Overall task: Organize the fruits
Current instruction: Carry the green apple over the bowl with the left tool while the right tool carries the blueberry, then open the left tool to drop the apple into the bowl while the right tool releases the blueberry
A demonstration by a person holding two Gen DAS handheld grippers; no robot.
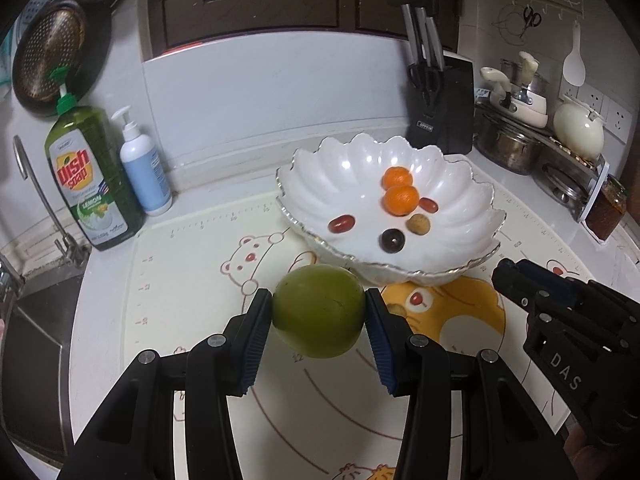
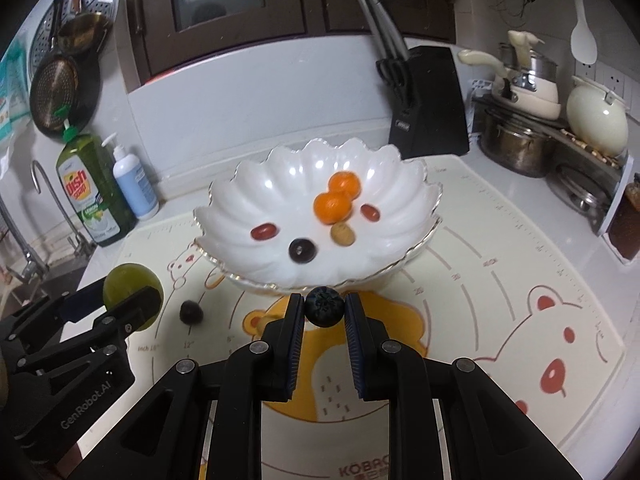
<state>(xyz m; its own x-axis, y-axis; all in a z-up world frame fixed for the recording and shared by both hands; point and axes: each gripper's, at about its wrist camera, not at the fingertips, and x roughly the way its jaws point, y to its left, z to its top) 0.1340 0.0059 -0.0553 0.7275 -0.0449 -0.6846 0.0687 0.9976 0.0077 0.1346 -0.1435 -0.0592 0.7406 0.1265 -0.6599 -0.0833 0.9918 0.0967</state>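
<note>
While the left tongs (image 1: 319,316) are squeezing the green fruit (image 1: 319,316) and the right tongs (image 2: 325,307) are pinching a blueberry (image 2: 325,306), both are hanging near the white bowl (image 2: 240,184). It is sitting just beyond them, straight ahead. One dark berry (image 2: 191,312) is lying on the mat (image 2: 500,288), nearer the left tongs.
</note>
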